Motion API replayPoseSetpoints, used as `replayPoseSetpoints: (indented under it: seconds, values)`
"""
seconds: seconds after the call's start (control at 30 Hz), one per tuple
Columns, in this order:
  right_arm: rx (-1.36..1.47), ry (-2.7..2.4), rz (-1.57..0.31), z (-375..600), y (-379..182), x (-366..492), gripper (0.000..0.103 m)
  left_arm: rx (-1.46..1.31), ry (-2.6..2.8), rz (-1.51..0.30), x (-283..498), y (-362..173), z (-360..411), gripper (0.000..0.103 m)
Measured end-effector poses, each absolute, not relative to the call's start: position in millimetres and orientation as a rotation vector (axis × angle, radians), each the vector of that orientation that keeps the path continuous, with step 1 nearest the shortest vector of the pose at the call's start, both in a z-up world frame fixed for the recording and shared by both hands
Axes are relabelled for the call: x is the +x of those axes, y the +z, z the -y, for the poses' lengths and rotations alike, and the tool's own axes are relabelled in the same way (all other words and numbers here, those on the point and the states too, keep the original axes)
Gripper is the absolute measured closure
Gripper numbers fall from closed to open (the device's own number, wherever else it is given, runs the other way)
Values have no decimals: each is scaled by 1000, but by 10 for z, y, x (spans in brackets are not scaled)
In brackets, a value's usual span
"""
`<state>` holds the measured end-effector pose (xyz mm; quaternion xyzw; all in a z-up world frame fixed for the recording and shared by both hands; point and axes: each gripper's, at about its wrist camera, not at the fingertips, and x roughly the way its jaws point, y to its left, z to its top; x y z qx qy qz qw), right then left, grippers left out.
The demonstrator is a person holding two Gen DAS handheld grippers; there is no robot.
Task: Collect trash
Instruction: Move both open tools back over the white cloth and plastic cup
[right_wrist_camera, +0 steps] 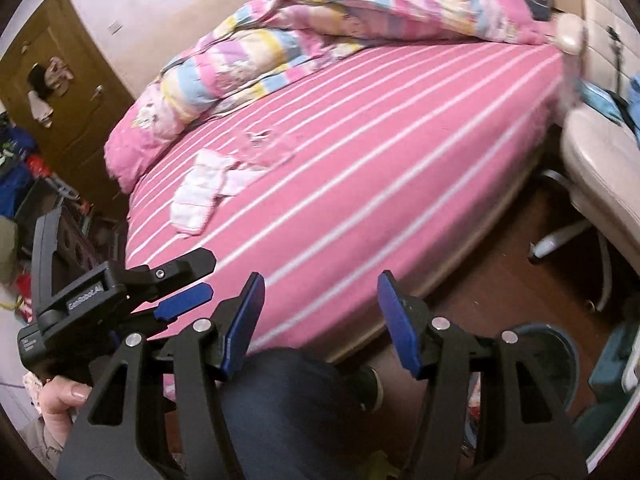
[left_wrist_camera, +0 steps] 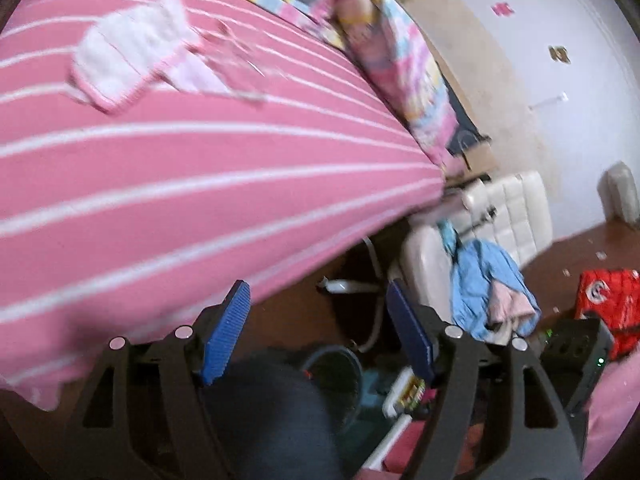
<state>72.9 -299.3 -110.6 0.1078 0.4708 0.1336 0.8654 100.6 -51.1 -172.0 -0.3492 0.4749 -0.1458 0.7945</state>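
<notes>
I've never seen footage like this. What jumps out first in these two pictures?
The big bed with its pink, white-striped sheet fills most of both views, with a pastel quilt bunched along its far side. On the sheet lie small white and pink cloth pieces beside something clear and crinkly. At the bottom of each picture a black claw with blue pads stands open and empty: the left claw, the right claw.

Lived-in home bedroom. Bed with a pink white-striped sheet filled most of it, a pastel patchwork quilt bunched along its far edge. Cream padded chair stood at the bed's corner, blue clothing heaped on it. Brown wooden door had garments hanging from it. Dark wood floor, clutter piled by the door.
</notes>
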Motion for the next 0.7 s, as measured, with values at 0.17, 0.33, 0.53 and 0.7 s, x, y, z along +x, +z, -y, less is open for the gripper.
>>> replayPoseSetpoints:
  seconds: [0.17, 0.33, 0.53, 0.7]
  values:
    - [216, 329, -999, 2611, -1130, 967, 44, -700, -207, -1011, 1137, -1769, 112, 34]
    - [210, 361, -1015, 2310, -1228, 1182, 44, -675, -116, -1026, 1337, -1896, -269, 34]
    - [211, 379, -1044, 2080, -1371, 1412, 44, -472, -31, -1015, 1650, -1928, -444, 38]
    - [216, 383, -1062, 1993, -1498, 1533, 44, -306, 2, -1039, 1981, -2096, -497, 42]
